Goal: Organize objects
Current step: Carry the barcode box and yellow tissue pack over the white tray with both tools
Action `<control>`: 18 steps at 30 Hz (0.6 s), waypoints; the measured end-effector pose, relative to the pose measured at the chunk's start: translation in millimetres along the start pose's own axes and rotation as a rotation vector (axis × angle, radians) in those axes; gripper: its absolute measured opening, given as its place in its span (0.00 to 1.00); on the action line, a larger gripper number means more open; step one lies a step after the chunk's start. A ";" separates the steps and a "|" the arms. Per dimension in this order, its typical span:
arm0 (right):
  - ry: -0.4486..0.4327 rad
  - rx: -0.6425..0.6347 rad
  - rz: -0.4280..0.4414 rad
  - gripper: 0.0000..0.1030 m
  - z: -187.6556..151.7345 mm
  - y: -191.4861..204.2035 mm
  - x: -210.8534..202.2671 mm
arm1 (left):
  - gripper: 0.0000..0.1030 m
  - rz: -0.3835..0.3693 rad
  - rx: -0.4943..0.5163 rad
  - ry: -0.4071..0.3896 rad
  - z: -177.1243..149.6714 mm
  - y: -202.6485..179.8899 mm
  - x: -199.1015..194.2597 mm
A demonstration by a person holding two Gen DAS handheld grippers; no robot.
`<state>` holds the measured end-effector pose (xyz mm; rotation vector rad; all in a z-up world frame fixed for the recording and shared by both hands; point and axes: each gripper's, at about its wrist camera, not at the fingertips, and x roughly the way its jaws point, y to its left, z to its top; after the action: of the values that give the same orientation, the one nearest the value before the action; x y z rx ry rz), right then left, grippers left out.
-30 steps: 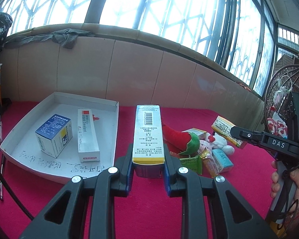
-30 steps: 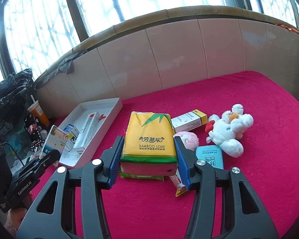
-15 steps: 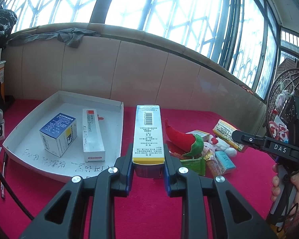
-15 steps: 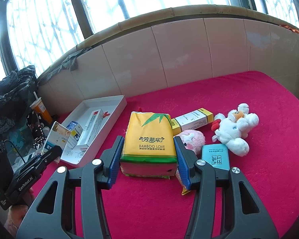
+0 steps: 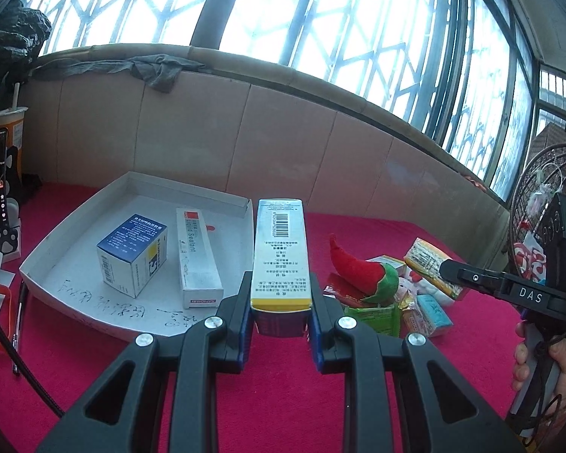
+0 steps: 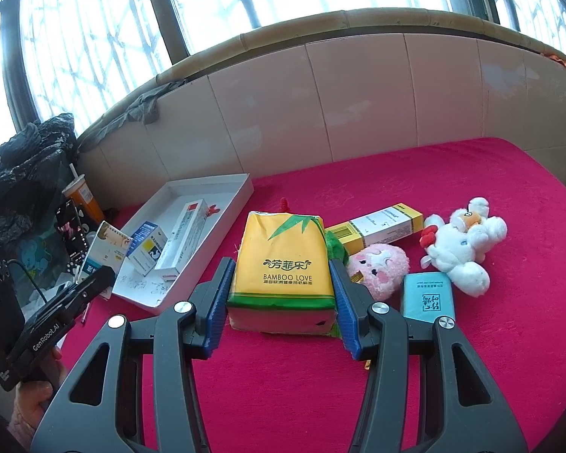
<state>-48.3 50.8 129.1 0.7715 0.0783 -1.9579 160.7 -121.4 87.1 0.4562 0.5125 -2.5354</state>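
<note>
Bright barred windows curved above a tiled ledge, and below it a red cloth surface (image 6: 452, 358) spread across both views. On the left part of that cloth lay a shallow white tray (image 5: 75, 249). Inside the tray stood a blue and white box (image 5: 132, 255), and just beside it lay a long white carton printed "Liquid Sealant" (image 5: 196, 256).

From the left wrist view, the left gripper (image 5: 281, 304) was clamped narrowly on the near end of a long yellow and white box (image 5: 281, 253) with a barcode at its far end. That box was held just to the right of the tray's right wall.

From the right wrist view, the right gripper (image 6: 281, 292) gripped a yellow tissue pack (image 6: 283, 260) marked "BAMBOO LOVE", its blue pads pressing both sides. The pack sat among a loose pile on the cloth: a pink plush toy (image 6: 379, 268) just to its right, a small teal packet (image 6: 428, 298) near that, a white plush chicken (image 6: 462, 245) farther right, and a yellow and white carton (image 6: 381, 226) behind. A red chili plush (image 5: 362, 271) showed in the left view, resting on the same pile.

A person's hand (image 5: 547, 362) held the right gripper's handle at the edge of the left view.
</note>
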 end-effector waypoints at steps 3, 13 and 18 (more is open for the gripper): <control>0.004 -0.011 0.003 0.48 0.1 4.6 1.1 | 0.23 0.002 -0.008 -0.007 0.2 4.0 -1.8; -0.001 -0.052 0.022 0.48 5.5 24.8 5.4 | 0.23 0.020 -0.038 -0.027 1.9 19.9 -9.5; 0.014 -0.059 0.031 0.48 2.4 31.3 10.0 | 0.23 0.019 -0.051 -0.022 -0.5 24.5 -9.8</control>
<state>-26.9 26.2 133.8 0.7435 0.1313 -1.9128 182.0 -136.7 84.1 0.4117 0.5607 -2.5006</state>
